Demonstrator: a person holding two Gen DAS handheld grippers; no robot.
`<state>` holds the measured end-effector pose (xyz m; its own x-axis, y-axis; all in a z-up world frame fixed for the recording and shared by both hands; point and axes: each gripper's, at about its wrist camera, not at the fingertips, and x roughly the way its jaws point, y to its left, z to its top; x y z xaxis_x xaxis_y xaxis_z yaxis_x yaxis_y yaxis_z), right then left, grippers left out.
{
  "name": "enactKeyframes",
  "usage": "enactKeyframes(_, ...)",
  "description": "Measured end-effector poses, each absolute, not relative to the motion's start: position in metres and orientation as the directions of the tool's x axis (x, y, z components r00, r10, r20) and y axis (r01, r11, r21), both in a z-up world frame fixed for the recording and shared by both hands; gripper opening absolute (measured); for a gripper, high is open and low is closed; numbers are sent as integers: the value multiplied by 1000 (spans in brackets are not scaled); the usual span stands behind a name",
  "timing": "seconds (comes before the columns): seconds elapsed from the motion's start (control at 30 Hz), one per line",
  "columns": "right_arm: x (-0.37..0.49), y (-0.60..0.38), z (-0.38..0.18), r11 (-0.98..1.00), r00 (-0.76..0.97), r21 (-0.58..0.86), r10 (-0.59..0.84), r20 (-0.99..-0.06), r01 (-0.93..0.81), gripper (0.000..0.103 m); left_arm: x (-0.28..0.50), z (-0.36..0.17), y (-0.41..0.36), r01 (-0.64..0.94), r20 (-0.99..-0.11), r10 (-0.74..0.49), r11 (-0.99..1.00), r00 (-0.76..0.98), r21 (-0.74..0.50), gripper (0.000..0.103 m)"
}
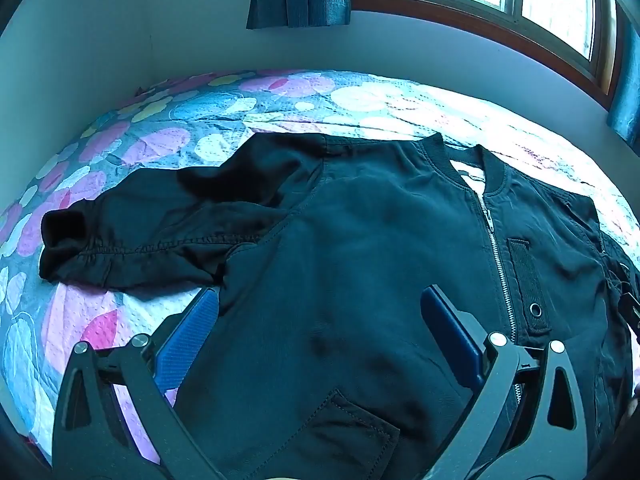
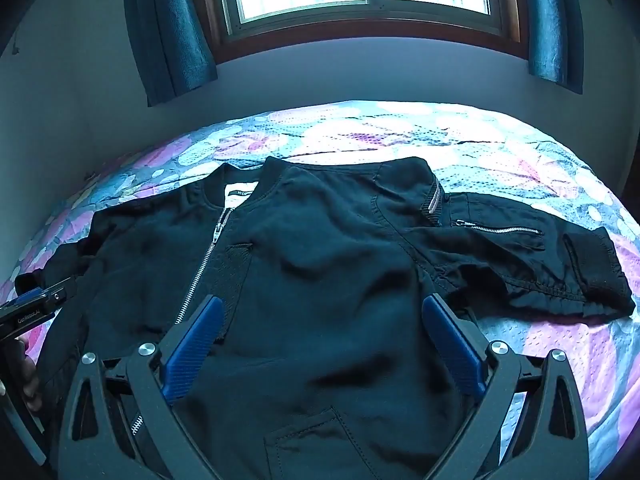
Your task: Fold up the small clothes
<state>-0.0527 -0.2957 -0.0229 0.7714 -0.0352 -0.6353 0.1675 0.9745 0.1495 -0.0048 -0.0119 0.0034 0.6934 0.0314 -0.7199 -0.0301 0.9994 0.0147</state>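
Here: jacket [image 1: 360, 240] flat on bed [image 1: 160, 128], zipped front up, collar away, sleeves out sideways. Left gripper [image 1: 320, 320] and right gripper [image 2: 324, 332] both spread wide above it, probably clear of cloth. Left sleeve [image 1: 140, 240] nearer left gripper.

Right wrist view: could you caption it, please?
Open right gripper hovers over black zipped jacket on floral bedspread.

A small black bomber jacket [image 2: 320, 280] lies flat, front up, on the floral bedspread [image 2: 520, 152], zipped, sleeves spread sideways, ribbed collar toward the bed's far edge.
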Motion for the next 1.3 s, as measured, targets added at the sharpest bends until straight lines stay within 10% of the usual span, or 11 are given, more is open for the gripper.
enactKeyframes(1.3,-48,-295,-31,971,733,154,-30,-679,182,99,-16,11,-15,-23,-709,38,999,704,31,101)
